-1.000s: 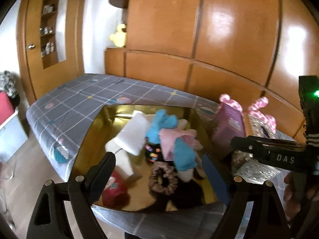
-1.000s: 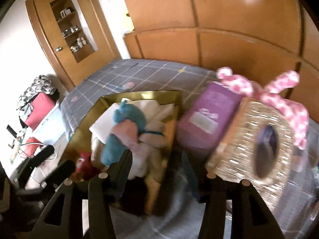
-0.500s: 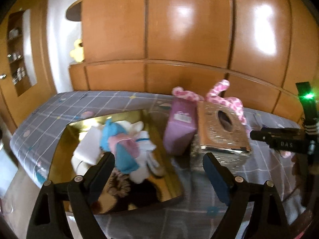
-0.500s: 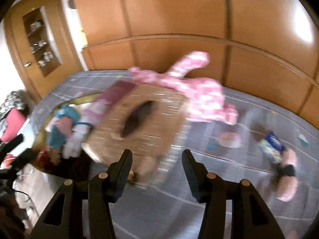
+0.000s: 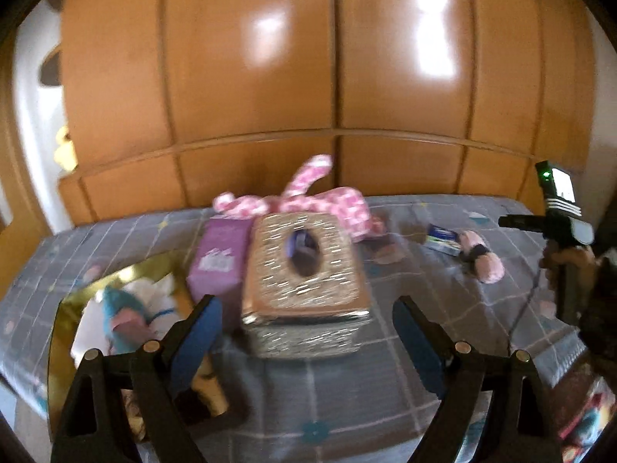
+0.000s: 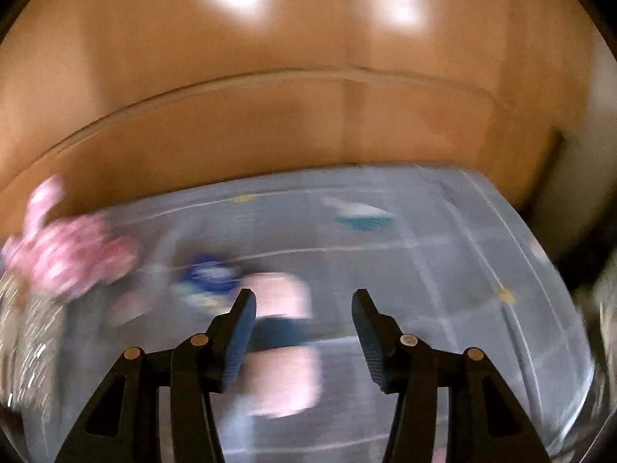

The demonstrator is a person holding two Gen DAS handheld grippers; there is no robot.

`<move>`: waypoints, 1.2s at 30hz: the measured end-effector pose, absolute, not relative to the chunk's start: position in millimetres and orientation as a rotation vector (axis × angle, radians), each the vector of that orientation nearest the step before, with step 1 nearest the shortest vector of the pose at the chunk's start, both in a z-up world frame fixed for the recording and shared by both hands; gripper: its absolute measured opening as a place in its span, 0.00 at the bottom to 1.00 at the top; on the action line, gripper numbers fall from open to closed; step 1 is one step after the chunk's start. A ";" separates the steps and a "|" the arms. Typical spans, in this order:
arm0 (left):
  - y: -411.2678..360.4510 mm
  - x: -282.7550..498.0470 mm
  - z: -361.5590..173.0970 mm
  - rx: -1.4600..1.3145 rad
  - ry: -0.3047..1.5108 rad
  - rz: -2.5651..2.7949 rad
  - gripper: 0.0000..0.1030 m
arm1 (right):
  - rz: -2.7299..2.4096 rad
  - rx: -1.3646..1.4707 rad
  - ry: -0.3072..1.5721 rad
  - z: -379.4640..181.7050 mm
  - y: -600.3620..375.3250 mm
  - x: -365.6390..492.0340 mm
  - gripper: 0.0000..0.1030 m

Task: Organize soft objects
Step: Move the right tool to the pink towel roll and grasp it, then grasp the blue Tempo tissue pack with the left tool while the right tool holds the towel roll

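Here, two boxes (image 5: 304, 266), one gold tray (image 5: 61, 308).

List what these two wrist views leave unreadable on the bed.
- Pale pink soft item, right wrist view: motion blur smears its shape; the right gripper fingers cover one edge.
- Gold tray contents, left wrist view: partly hidden behind the left gripper fingers, blurred.
- Blue packet: print too small.
- Glittery box opening: inside dark.
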State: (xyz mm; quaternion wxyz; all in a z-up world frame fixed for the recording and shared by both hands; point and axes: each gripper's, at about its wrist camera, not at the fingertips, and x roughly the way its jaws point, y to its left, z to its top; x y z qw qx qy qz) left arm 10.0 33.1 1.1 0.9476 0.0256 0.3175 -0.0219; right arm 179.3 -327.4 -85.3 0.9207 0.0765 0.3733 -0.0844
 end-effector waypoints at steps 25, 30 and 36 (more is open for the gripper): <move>-76.0 57.9 -58.0 0.067 0.849 -0.263 0.88 | -0.005 0.257 1.072 -154.5 -321.9 224.0 0.63; -79.8 72.2 -61.0 0.061 0.867 -0.249 0.88 | 0.042 0.230 1.079 -152.9 -316.5 220.4 0.33; -88.8 97.9 -68.2 0.069 0.897 -0.218 0.88 | -0.201 0.255 1.022 -135.1 -353.8 200.1 0.32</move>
